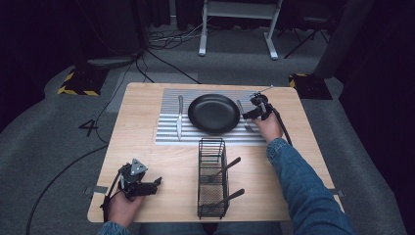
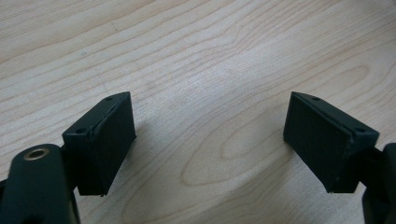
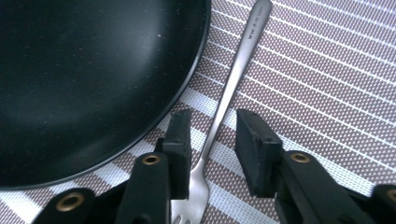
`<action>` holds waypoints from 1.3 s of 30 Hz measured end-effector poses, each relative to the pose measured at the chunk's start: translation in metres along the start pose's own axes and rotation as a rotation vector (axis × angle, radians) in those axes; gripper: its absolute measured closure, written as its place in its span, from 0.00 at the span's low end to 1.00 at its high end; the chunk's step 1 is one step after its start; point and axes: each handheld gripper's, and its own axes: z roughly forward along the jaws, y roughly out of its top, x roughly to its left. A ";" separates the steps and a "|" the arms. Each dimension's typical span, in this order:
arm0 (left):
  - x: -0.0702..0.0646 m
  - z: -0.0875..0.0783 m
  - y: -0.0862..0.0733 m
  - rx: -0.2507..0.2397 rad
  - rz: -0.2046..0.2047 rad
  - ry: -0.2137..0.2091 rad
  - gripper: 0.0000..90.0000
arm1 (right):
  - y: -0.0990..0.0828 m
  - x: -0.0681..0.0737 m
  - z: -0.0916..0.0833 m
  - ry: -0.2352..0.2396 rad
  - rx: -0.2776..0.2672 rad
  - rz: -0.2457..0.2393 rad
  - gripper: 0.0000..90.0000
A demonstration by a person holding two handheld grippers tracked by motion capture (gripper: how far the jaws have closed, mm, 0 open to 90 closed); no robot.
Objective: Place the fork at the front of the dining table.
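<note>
From above, your right gripper (image 1: 253,113) sits over the fork (image 1: 243,115) on the striped placemat (image 1: 166,129), just right of the black plate (image 1: 214,113); knife (image 1: 179,116) lies left of the plate, wire basket (image 1: 212,178) nearer you. Your left gripper (image 1: 147,187) rests at the table's (image 1: 137,147) near left corner. Left gripper view: jaws wide apart over bare wood, nothing between. Right gripper view: jaws parted, straddling the fork (image 3: 224,107) neck without pressing it, plate (image 3: 93,79) rim just beside.
</note>
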 end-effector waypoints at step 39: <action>0.000 0.000 0.000 0.000 0.000 0.000 0.19 | -0.008 -0.003 0.005 -0.121 0.036 0.080 0.94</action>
